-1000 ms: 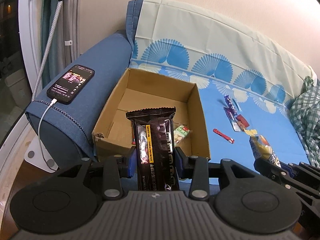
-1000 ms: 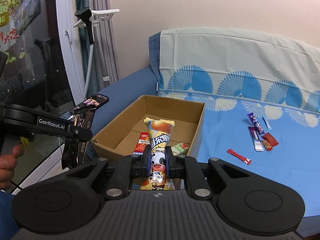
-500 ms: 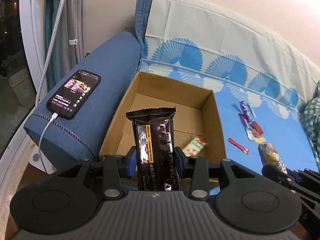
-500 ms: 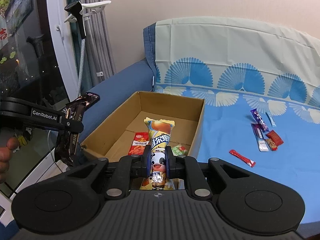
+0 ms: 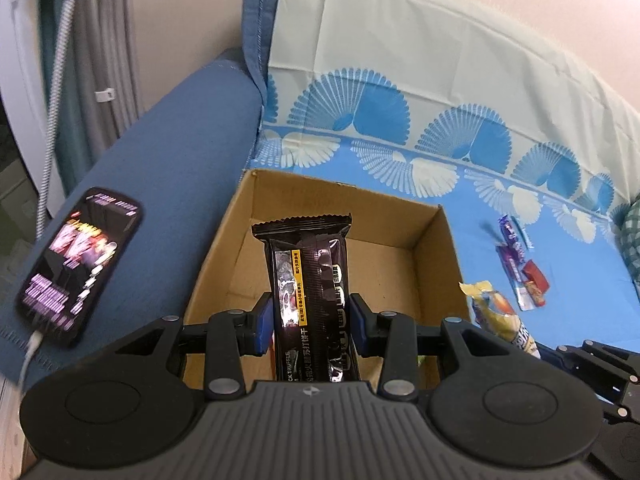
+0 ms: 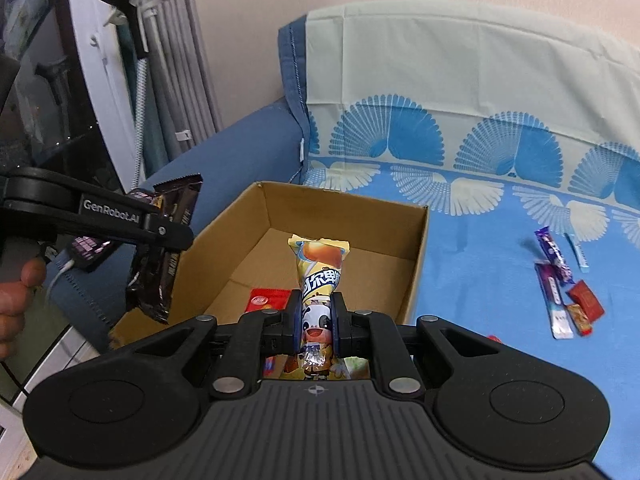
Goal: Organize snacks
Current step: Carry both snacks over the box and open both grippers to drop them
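My left gripper [image 5: 311, 320] is shut on a black biscuit pack [image 5: 308, 272] and holds it above the near edge of the open cardboard box [image 5: 436, 248]. In the right wrist view the same pack [image 6: 168, 240] hangs at the box's left side. My right gripper [image 6: 316, 320] is shut on a yellow snack pack with a cartoon cow [image 6: 320, 276], held over the box [image 6: 416, 264]. A red packet [image 6: 264, 300] lies on the box floor. The yellow pack also shows in the left wrist view [image 5: 500, 316].
The box sits on a blue patterned sofa cover [image 6: 480, 264]. Several small snack sachets [image 6: 560, 288] lie on the cover to the right of the box. A lit phone [image 5: 80, 264] on a charging cable rests on the blue armrest left of the box.
Both grippers have moved forward towards the box with their packs still held. The box now fills more of both views.
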The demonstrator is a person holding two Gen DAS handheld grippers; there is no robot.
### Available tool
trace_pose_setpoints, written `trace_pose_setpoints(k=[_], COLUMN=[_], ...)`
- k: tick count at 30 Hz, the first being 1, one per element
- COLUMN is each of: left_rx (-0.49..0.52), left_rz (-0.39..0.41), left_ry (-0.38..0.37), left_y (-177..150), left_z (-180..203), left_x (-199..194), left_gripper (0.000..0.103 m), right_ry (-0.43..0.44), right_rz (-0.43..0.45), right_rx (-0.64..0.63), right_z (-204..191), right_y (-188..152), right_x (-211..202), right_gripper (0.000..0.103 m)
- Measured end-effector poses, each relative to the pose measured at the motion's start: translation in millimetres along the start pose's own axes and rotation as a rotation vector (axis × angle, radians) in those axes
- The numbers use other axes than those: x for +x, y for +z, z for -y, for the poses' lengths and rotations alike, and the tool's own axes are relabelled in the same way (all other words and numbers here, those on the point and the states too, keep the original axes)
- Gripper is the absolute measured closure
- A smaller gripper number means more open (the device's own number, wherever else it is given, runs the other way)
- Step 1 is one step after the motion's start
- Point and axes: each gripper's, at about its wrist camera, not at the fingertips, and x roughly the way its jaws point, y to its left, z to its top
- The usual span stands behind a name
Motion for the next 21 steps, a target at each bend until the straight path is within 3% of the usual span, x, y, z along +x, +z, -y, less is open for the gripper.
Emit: trace_pose_setpoints(k=[11,21], left_rx=[0.038,0.072], left_rz=[-0.124,-0.165], left_ry=[0.038,0.072], left_y=[25,27], left_z=[-3,0], left_x=[108,151], left_gripper=[0.06,0.06], right_ry=[-0.002,-0.016], right_rz=[-0.087,-0.139], right_rx=[0.049,0.092], right_z=[27,39], right_y=[20,18], right_x=[105,153], right_gripper=[0.089,0.089])
